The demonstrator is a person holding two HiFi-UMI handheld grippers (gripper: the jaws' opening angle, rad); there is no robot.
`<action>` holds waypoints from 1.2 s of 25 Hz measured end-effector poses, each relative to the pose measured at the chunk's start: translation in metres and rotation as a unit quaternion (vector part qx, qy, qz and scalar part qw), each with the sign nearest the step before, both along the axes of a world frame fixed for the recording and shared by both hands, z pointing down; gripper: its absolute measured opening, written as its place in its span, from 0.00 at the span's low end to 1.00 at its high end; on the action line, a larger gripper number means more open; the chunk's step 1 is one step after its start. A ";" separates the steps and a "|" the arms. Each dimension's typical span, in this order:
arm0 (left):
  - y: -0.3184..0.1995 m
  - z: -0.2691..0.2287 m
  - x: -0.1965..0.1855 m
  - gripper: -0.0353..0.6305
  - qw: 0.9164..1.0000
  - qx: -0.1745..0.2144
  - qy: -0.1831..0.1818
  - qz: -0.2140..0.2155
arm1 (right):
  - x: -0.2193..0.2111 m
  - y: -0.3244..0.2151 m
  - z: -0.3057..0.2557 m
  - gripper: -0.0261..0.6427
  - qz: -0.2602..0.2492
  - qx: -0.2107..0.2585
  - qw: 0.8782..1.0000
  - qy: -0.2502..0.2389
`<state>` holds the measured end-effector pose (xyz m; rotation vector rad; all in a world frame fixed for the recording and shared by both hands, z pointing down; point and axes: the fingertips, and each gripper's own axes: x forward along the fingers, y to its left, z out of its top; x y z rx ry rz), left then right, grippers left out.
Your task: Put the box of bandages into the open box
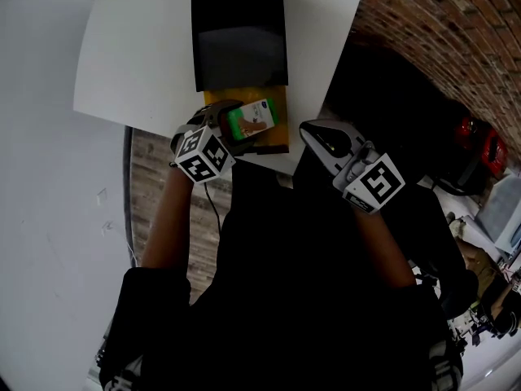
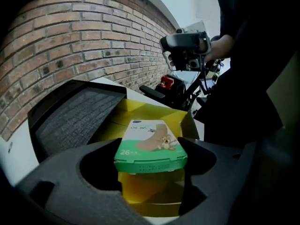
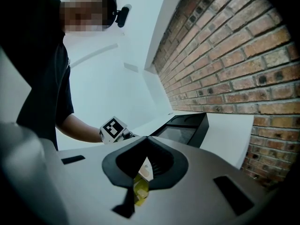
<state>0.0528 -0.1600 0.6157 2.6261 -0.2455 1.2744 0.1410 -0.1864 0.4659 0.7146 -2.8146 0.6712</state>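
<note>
The left gripper [image 1: 230,129] has its fingers clenched on the box of bandages [image 1: 253,118]. One finger presses on each side of it. The box of bandages is green and white, with a picture of a plaster and a small animal on top. It lies flat between the fingers.

The box of bandages is right over the open box [image 1: 281,135]. The open box is yellow inside and sits on the white table [image 1: 138,55], near the edge closest to the person. In the left gripper view the yellow walls show under and behind the green box. I cannot tell if the green box touches the bottom of the yellow one.

A black lid [image 1: 238,35] stands up at the far side of the open box and joins it there.

The right gripper [image 1: 312,130] is just beside the open box, on its right side, at the edge of the table. Its fingers are pressed together at the tips and hold nothing. It does not touch the box of bandages.

A brick wall [image 1: 440,31] runs along the right side of the table. The person wears dark clothes with short sleeves, and both arms are bare.
</note>
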 end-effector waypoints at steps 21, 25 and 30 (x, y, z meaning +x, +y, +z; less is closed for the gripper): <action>0.006 0.030 -0.014 0.63 0.990 -0.029 -0.137 0.027 | -0.005 0.012 0.002 0.05 -0.008 -0.007 1.000 -0.005; 0.007 0.032 -0.014 0.63 0.987 -0.040 -0.151 0.025 | -0.006 0.013 0.002 0.05 -0.011 -0.008 1.000 -0.005; 0.007 0.031 -0.014 0.63 0.988 -0.046 -0.148 0.024 | -0.008 0.015 0.005 0.05 -0.015 -0.014 1.000 -0.005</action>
